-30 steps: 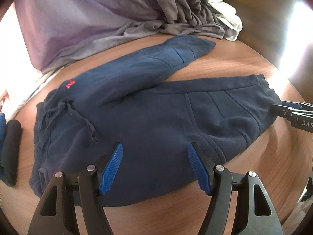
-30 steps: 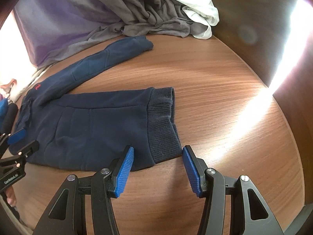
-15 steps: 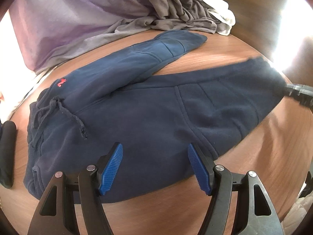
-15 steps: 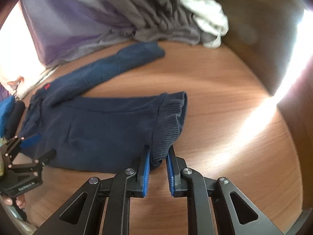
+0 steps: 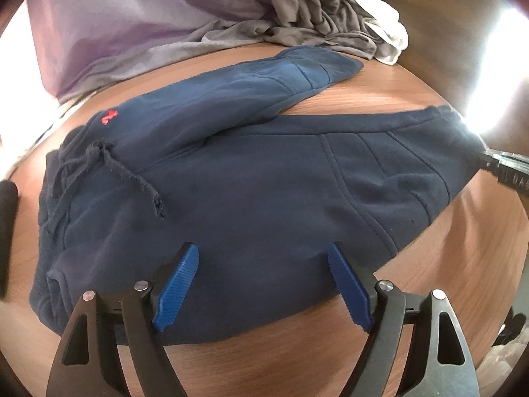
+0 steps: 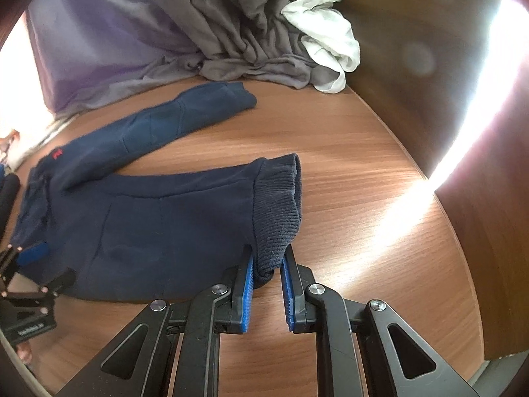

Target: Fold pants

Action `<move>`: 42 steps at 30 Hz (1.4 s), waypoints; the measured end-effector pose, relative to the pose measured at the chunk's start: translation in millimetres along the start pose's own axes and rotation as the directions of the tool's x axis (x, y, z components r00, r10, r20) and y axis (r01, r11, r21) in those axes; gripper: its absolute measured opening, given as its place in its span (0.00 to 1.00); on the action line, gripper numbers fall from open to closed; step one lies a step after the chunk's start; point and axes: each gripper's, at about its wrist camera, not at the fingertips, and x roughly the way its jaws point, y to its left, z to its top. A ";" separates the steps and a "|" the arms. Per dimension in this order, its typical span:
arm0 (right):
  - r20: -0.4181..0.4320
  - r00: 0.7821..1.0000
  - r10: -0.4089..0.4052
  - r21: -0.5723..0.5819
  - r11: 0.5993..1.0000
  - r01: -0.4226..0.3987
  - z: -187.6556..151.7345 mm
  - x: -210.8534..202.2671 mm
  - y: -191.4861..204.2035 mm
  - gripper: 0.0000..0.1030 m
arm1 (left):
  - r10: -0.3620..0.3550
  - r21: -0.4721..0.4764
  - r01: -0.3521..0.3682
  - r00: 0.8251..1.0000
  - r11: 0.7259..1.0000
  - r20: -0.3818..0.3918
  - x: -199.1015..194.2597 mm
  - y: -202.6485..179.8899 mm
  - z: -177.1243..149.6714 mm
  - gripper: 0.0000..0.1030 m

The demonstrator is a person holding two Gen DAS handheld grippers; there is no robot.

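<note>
Navy sweatpants [image 5: 251, 192] lie spread on the round wooden table [image 5: 380, 99], legs apart in a V, waistband and drawstring [image 5: 109, 165] at the left. My left gripper [image 5: 264, 284] is open, its blue pads over the near edge of the pants at the hip. My right gripper [image 6: 267, 271] is shut on the ribbed cuff [image 6: 277, 205] of the near leg and holds it slightly raised; it also shows at the right edge of the left wrist view [image 5: 506, 168]. The far leg [image 6: 158, 125] lies flat toward the back. The left gripper shows in the right wrist view [image 6: 29, 264].
A pile of grey clothes [image 6: 244, 33] and a white cloth [image 6: 327, 33] sits at the back of the table. A purple fabric [image 5: 132, 23] is behind at the left. A black object [image 5: 6, 218] lies at the far left. Strong glare [image 6: 463, 152] falls on the right.
My right gripper closed on the near leg's cuff and lifted it a little. My left gripper stayed open and moved slightly forward over the hip edge.
</note>
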 end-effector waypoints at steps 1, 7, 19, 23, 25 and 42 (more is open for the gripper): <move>-0.004 1.000 -0.009 -0.007 1.000 0.009 -0.5 1.8 1.2 0.16 | -0.005 -0.007 0.005 1.000 1.000 -0.001 0.4 1.3 -0.1 0.80; -0.038 0.999 -0.009 -0.015 1.000 0.009 -3.0 11.9 2.9 0.18 | 0.043 0.007 -0.043 0.997 0.999 0.060 -17.7 -0.4 0.1 0.77; 0.140 0.987 0.081 0.001 0.997 -0.082 -1.0 -59.2 42.8 0.43 | 0.080 -0.117 -0.054 0.968 0.992 0.236 -100.6 48.7 -6.1 0.77; 0.150 0.980 0.134 0.003 0.991 -0.136 -6.0 -69.0 65.8 0.43 | 0.127 -0.171 -0.085 0.960 0.982 0.251 -120.5 73.6 -18.2 0.76; 0.152 0.978 0.146 0.009 0.989 -0.149 -9.0 -72.3 75.7 0.43 | 0.141 -0.191 -0.093 0.957 0.977 0.255 -126.8 82.4 -25.4 0.76; 0.037 0.985 0.169 0.111 0.979 -0.172 -40.7 -34.5 124.7 0.43 | 0.160 -0.304 -0.115 0.979 0.946 0.129 -97.1 138.8 -76.8 0.72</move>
